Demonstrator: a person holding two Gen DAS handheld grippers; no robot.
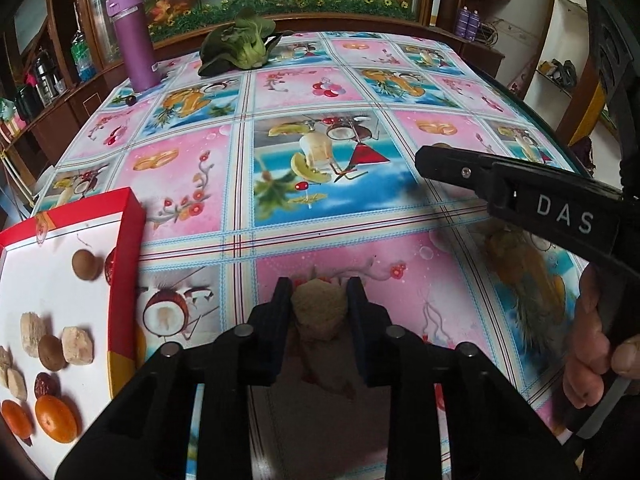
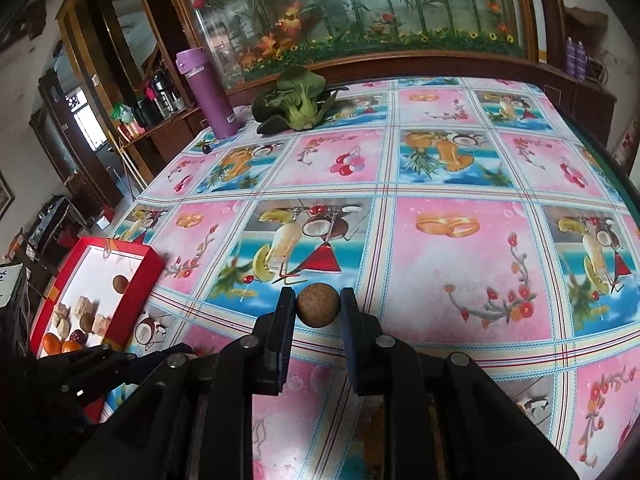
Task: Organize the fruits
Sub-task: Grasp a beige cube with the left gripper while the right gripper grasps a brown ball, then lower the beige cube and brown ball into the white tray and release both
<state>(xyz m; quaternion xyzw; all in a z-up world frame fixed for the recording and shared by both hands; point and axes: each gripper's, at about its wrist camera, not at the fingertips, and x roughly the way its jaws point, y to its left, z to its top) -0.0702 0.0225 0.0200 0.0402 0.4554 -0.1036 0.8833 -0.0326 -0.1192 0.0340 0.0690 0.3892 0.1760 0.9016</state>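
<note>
Your right tool (image 2: 318, 306) pinched a round brown fruit (image 2: 318, 305), your left tool (image 1: 319, 312) a pale chunk (image 1: 319, 310); beside the red box (image 1: 129, 248), either could have slipped and rolled off.

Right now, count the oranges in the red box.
2: one orange and a second orange side by side at the red box's near end; more may be hidden.

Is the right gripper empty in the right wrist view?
No, the right gripper is shut on a round brown fruit held between its two fingers above the tablecloth.
</note>
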